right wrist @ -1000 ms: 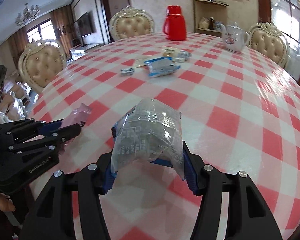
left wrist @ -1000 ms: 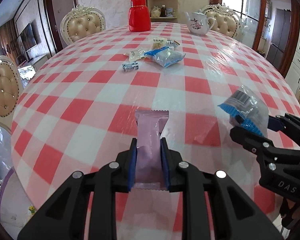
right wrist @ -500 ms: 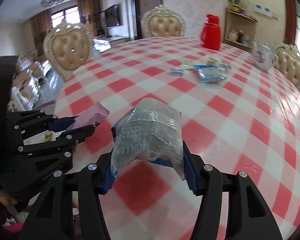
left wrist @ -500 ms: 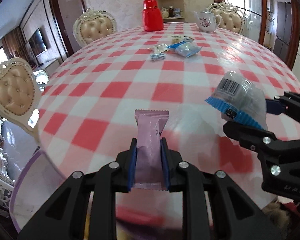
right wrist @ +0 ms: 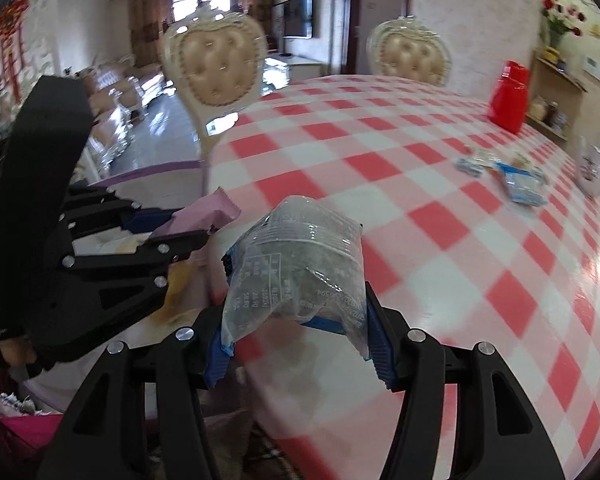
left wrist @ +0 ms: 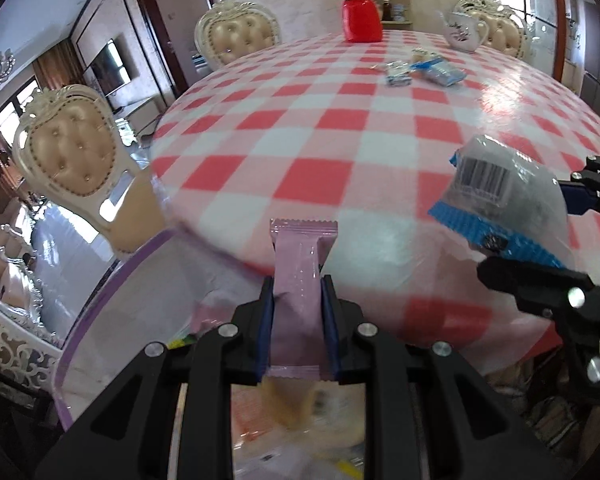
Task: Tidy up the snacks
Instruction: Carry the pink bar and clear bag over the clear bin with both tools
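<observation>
Both hands have drawn back toward the counter edge. Left fingers pinch a pink bar, lower centre; right fingers clamp a clear snack bag. Other snacks lie upper right.

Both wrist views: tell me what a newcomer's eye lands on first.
The pink snack bar pinched upright in the left gripper and the clear, blue-edged snack bag clamped in the right gripper, both at the near table edge. Behind them spreads the red-and-white checked tablecloth, with a red thermos at its far side.
</observation>
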Demonstrator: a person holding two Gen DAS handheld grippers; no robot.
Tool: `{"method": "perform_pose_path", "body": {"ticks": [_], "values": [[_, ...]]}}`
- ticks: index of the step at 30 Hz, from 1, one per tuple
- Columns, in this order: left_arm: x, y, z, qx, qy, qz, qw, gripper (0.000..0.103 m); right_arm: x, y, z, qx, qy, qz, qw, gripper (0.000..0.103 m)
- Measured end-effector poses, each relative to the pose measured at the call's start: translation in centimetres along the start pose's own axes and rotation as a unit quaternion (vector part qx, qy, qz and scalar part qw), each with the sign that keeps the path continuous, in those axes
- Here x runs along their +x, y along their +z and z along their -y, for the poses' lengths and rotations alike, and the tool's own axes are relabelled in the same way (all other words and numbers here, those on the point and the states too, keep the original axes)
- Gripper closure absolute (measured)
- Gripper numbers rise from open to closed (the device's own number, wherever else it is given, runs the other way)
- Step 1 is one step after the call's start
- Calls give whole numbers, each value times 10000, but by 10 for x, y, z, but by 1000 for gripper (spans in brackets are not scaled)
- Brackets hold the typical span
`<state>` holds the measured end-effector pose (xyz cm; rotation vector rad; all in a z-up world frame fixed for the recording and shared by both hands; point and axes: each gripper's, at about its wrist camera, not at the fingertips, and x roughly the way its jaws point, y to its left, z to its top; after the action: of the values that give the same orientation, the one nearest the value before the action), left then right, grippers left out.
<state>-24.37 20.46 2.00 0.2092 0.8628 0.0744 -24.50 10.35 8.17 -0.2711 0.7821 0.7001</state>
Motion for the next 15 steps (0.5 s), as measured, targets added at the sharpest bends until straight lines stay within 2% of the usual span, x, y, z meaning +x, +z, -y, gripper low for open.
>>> {"method": "perform_pose_path", "body": {"ticks": [11, 15], "values": [[5, -30, -52, -79, 422, -392, 9983, 80, 18, -4, -73, -910, 667, -273, 9932, 47], [5, -39, -67, -170, 519, -501, 9972, 80, 16, -6, -92, -1157, 880, -228, 9891, 53]]}}
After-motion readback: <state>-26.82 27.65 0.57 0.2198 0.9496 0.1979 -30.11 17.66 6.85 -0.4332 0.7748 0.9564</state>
